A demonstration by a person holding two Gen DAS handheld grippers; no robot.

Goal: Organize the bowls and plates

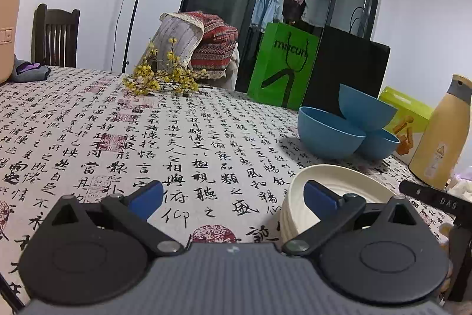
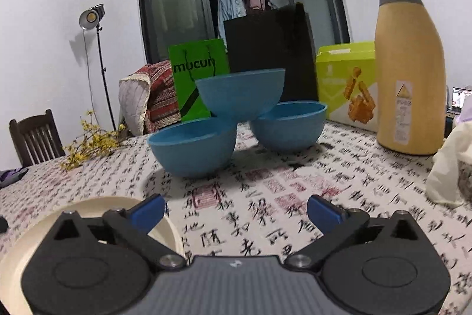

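Observation:
Three blue bowls stand on the calligraphy tablecloth: a near one (image 2: 193, 151), a far one (image 2: 290, 124), and a third (image 2: 240, 92) perched tilted on their rims. In the left wrist view the same bowls (image 1: 329, 133) sit at mid right. A stack of cream plates (image 1: 295, 211) lies beside my left gripper (image 1: 233, 197), whose right finger overlaps the stack's rim. The left gripper is open with only cloth between its fingers. My right gripper (image 2: 236, 211) is open too, with nothing in it; the cream plates (image 2: 165, 229) lie under its left finger, and the bowls stand ahead of it.
A tall yellow bottle (image 2: 408, 73) stands at the right, a yellow-green box (image 2: 345, 78) behind it. Green (image 2: 197, 78) and black (image 2: 268, 55) bags stand at the table's far edge. Yellow flowers (image 1: 159, 78) lie at the far side. A white bag (image 2: 448, 167) sits at right.

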